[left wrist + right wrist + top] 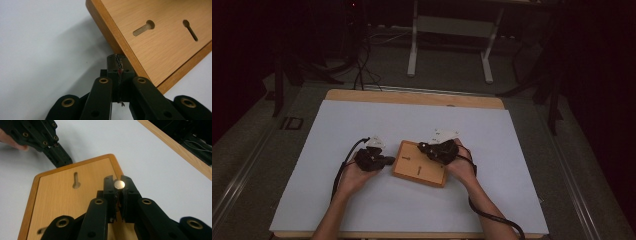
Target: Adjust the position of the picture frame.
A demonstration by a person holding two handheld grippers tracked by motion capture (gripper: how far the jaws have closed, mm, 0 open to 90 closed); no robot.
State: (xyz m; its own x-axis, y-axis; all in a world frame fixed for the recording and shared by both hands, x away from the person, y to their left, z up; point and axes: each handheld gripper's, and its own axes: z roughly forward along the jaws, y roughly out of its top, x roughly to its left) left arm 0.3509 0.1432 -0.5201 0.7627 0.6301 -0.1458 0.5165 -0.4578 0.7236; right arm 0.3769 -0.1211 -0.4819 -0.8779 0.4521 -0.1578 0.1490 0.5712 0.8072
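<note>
On the white sheet covering the table (362, 200), a wooden board (419, 163) lies flat near the middle, turned a little askew, its face showing two keyhole-shaped slots (143, 28). The person's left hand (354, 175) brings the left gripper (388, 160) up against the board's left edge. In the left gripper view its two black jaws are pressed together with nothing visible between them, and their tips sit against the board's side where the edge meets the sheet; whether they truly press on the wood or merely rest just beside it cannot be told. The right hand (462, 167) holds the right gripper (421, 146) over the far corner of the board. In the right gripper view its jaws are clenched on a small round metal disc (119, 184), which stands pinched at the very tips, its bright flat face toward the camera. This disc hangs above the board's rounded corner, close to the edge; it cannot be told whether it touches the wood. One keyhole slot (76, 181) lies just beside the jaws in that view, and beyond it the left gripper (61, 160) shows at the board's opposite edge. Black cables trail from both grippers back toward the near edge of the table.
</note>
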